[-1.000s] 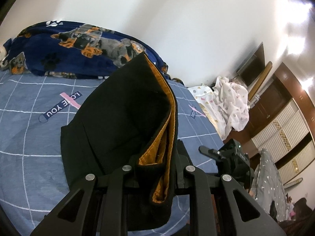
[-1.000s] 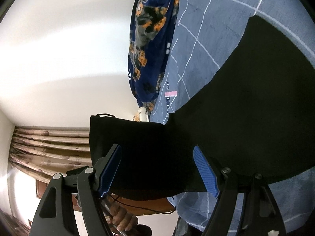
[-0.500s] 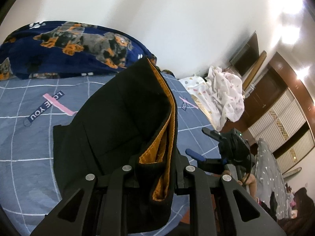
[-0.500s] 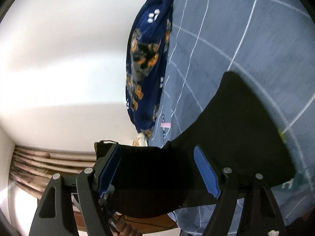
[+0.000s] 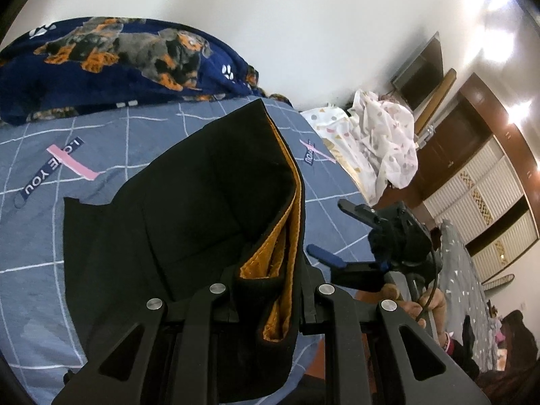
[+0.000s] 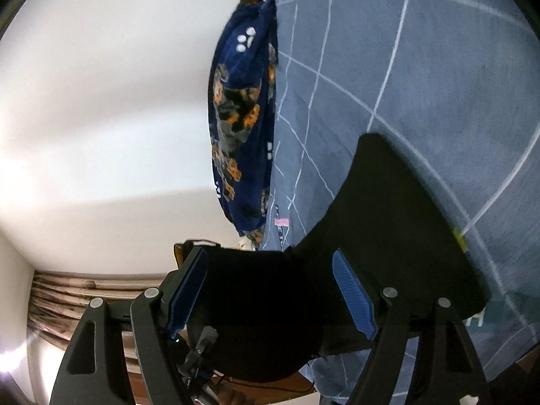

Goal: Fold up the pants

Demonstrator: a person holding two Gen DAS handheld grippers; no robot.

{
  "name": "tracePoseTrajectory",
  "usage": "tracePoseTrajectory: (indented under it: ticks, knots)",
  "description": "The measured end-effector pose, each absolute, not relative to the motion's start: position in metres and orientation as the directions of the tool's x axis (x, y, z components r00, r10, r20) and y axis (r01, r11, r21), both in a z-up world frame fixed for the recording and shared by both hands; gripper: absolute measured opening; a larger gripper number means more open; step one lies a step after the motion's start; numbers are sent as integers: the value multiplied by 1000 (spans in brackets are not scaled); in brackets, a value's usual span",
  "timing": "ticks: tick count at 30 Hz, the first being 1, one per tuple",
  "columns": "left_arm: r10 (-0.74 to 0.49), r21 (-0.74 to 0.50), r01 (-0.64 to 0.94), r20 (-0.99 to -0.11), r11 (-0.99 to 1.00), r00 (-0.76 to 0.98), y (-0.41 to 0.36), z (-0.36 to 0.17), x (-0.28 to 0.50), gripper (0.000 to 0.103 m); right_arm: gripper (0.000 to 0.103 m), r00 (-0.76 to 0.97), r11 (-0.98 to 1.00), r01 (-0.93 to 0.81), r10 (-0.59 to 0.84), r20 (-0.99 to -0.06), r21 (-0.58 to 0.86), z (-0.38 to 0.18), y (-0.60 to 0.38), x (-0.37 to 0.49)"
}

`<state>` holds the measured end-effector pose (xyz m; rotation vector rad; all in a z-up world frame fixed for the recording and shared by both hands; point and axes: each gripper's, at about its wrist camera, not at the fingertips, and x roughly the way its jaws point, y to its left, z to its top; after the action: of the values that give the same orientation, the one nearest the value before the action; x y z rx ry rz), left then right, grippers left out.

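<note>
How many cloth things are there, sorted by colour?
Black: 1, the pants
Navy with dogs: 1, the blanket
Grey-blue checked: 1, the bedsheet
White with spots: 1, the crumpled sheet
Total: 4

On my blue checked bedsheet [image 5: 101, 141] I read "LOVE YOU" in white letters on a dark strip [image 5: 50, 172] crossed by a pink bar. A second such strip [image 5: 309, 153] lies further right, its letters too small to read. In my right-hand view, the same print [image 6: 280, 224] is unreadable.
</note>
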<state>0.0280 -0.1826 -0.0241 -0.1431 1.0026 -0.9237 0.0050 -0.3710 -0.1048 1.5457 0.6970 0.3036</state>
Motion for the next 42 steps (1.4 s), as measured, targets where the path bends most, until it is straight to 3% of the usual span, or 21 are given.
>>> tracePoseTrajectory:
  ticks: [8, 34, 42]
  knots:
    - [-711, -500, 607, -684, 618, 162, -202, -41, 23, 20, 75, 719, 49, 245, 661, -215, 968, -110, -348, 18]
    - [-694, -504, 644, -717, 576, 59, -258, -73, 16, 20, 76, 741, -5, 254, 644, -191, 967, -121, -364, 15]
    - [-677, -492, 682, -736, 541, 5, -276, -87, 8, 28, 76, 725, -10, 273, 659, -199, 962, -122, -363, 16]
